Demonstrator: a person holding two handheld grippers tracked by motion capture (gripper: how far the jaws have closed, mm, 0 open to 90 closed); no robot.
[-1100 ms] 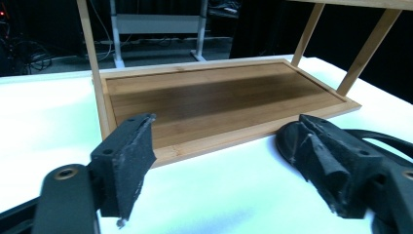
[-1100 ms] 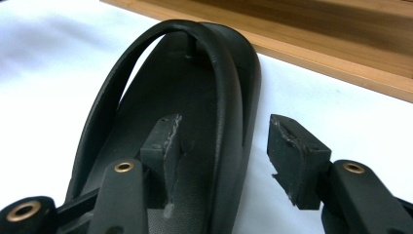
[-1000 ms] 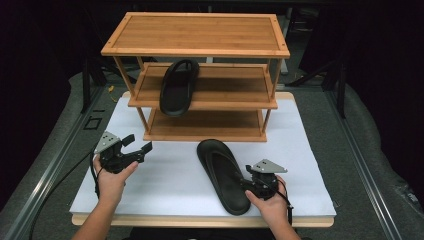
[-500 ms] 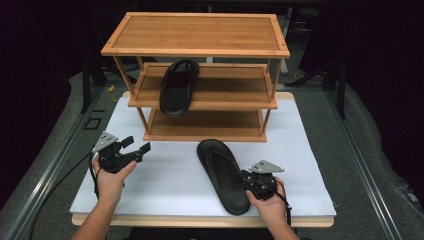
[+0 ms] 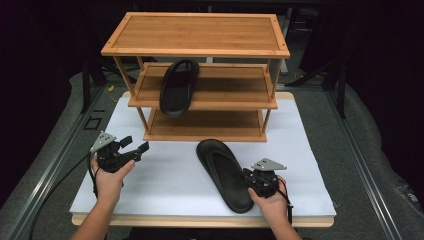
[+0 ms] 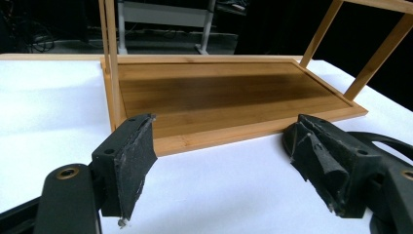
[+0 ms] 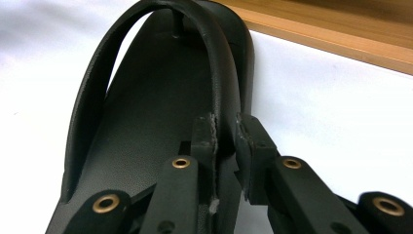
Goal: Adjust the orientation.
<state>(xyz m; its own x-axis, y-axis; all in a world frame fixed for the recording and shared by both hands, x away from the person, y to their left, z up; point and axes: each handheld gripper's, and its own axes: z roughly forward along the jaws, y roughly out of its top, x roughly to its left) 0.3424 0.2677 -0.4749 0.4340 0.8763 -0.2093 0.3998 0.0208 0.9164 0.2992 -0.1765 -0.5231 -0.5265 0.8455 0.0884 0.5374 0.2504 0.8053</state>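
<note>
— Nearest first: what does the right gripper (image 5: 261, 181) have?

— Its jaws are pinched on the strap of the black flip-flop (image 5: 225, 172) lying sole-down on the white table (image 5: 170, 185), just in front of the bamboo shoe rack (image 5: 200, 75).

— How will it handle?

— Light and rubbery, I judge. The strap flexes, so the sole may dangle and swing; gripping low on the strap, near where it meets the sole, looks steadier.

— The left gripper (image 6: 221, 156)?

— Spread wide and empty, low over the table, facing the bottom shelf (image 6: 219, 97).

— Farther back?

— The matching flip-flop (image 5: 177, 87) sits on the middle shelf, its heel overhanging the front edge.
</note>
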